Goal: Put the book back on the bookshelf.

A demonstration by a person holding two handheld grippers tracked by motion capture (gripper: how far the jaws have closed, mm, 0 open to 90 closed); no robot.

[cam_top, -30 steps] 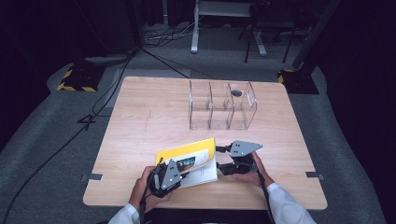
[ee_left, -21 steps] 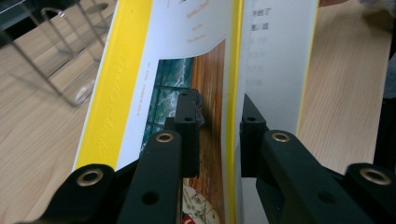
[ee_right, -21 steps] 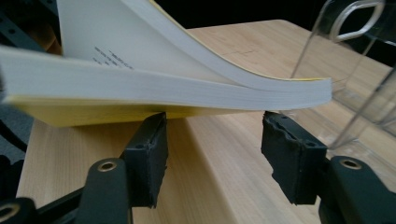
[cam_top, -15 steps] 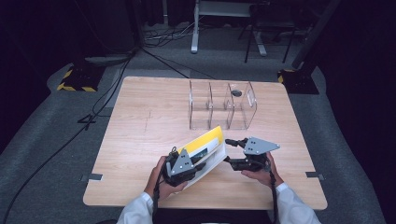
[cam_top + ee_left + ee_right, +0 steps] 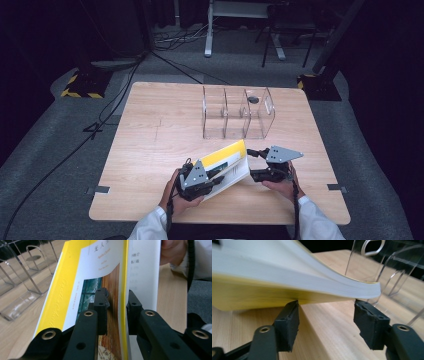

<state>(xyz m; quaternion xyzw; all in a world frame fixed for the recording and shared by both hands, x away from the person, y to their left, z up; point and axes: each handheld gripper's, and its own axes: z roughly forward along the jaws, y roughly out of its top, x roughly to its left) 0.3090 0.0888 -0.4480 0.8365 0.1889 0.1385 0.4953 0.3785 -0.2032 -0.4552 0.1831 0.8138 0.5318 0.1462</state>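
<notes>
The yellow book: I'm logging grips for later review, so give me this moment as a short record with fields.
held thing: yellow book, lifted at a tilt above the table
left gripper: shut on the book's cover
right gripper: open, jaws just widened, under the book's free edge
nearby: clear divided rack, apart from the book

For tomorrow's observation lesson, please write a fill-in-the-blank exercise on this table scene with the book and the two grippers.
1. The left gripper is shut on the book's ____ cover.
2. The right gripper's fingers stand ____, gripping nothing.
3. The clear divided rack stands ____ the book on the table.
4. The book is lifted at a ____, not lying flat.

Missing words: yellow; open; beyond; tilt
</notes>
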